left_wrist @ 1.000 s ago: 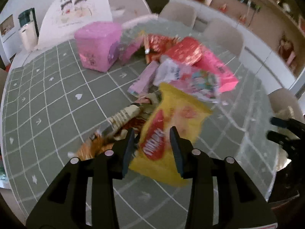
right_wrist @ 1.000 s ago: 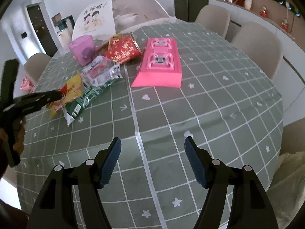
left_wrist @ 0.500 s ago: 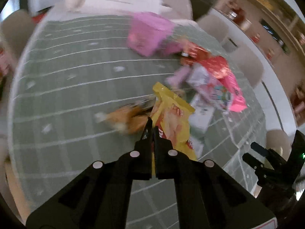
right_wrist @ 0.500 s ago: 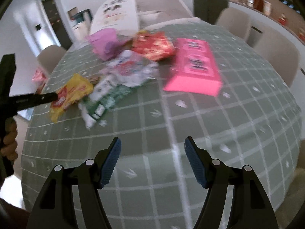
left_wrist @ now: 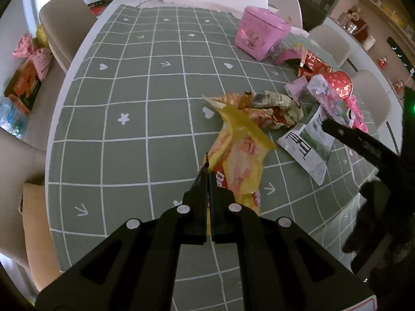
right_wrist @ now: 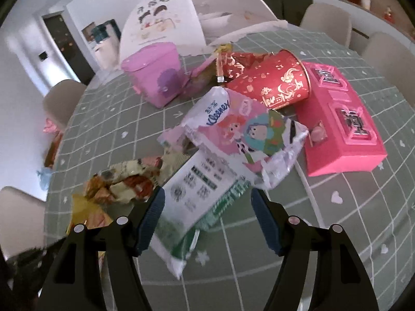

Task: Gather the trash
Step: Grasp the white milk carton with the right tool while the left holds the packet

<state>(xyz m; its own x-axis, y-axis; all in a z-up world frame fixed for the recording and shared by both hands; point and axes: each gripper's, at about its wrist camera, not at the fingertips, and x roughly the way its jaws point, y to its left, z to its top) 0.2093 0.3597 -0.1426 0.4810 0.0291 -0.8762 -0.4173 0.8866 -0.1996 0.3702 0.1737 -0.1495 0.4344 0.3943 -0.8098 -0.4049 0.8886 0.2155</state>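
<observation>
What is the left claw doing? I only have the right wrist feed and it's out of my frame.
Observer: The left claw is shut on the yellow chip bag.
Operator: Which part is it gripping?
Observer: The bag's left edge, beside the red logo. The torn top flops away toward the crumpled wrappers.
Operator: How does my right claw look from that side?
Observer: The right claw is open. In the left wrist view one of its fingers crosses over the white-and-green packet. I cannot tell whether they touch.
</observation>
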